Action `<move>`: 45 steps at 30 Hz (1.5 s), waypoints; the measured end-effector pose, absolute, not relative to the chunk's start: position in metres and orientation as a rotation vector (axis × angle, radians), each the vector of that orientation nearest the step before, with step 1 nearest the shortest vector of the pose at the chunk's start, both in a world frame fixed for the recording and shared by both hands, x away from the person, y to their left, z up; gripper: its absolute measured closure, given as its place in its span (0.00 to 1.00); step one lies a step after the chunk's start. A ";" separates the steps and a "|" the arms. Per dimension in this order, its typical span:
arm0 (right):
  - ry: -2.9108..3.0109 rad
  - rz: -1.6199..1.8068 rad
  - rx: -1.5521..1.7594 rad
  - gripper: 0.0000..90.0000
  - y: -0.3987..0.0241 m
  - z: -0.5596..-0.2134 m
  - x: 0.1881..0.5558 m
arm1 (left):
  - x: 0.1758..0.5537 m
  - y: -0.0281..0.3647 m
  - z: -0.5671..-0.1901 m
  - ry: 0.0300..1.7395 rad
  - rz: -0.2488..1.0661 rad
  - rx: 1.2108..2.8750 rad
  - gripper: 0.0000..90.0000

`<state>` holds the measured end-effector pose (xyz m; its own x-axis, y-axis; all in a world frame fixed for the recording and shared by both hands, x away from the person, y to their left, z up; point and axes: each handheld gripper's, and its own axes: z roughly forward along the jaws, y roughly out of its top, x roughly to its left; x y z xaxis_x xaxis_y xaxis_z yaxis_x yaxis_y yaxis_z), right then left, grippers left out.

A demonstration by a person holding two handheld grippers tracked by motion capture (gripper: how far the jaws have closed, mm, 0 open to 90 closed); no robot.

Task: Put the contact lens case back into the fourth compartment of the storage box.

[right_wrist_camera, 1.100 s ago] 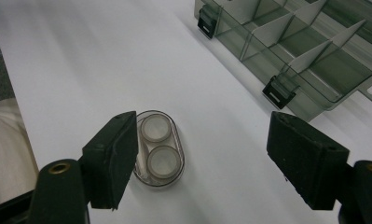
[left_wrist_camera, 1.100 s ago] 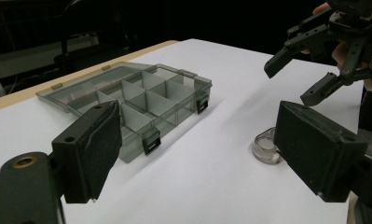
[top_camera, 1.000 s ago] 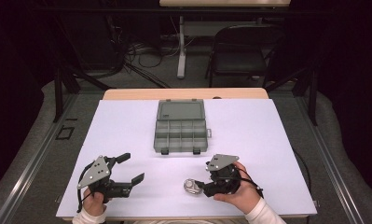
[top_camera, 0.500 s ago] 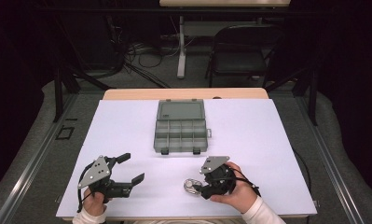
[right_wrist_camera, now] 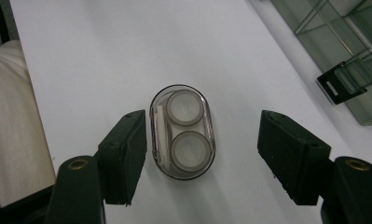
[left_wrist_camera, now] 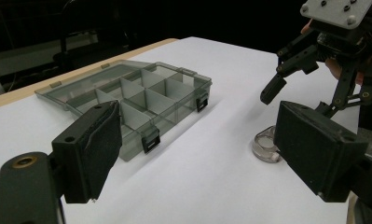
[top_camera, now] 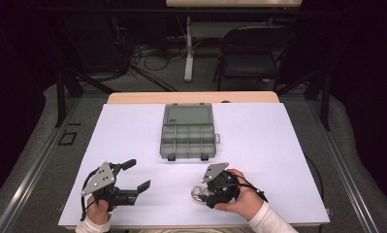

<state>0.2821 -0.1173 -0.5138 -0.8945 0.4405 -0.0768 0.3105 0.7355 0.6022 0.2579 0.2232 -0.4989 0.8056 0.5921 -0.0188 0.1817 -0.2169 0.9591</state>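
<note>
The right tongs [right_wrist_camera: 202, 154] have just been closing around the clear oval case [right_wrist_camera: 182, 131] on the white counter [top_camera: 278, 145], pads not yet touching it. The left tongs [top_camera: 133, 174] stand wide apart, holding nothing

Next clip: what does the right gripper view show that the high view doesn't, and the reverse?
Right gripper view: the case close up, with two round wells, lying between the jaws of the right gripper, which have just been closing; the pads are not yet touching it. High view: the left gripper, open; the whole organizer, lid back; a chair. Both: case, organizer, white table.
</note>
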 end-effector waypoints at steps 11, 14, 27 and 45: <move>2.755 0.841 0.602 0.36 -0.111 -0.519 0.284 | 0.258 0.223 -0.499 0.603 0.425 1.787 0.18; 2.760 0.828 0.602 0.37 -0.109 -0.520 0.284 | 0.258 0.223 -0.499 0.603 0.425 1.786 0.18; 2.790 0.800 0.586 0.38 -0.103 -0.523 0.286 | 0.258 0.222 -0.499 0.598 0.424 1.790 0.18; 2.823 0.766 0.561 0.39 -0.097 -0.527 0.289 | 0.259 0.222 -0.500 0.599 0.421 1.793 0.18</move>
<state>0.2892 -0.0974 -0.5266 -0.9163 0.3964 -0.0575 0.3130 0.7982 0.5147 0.2586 0.2220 -0.4996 0.8057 0.5921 -0.0153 0.1858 -0.2282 0.9557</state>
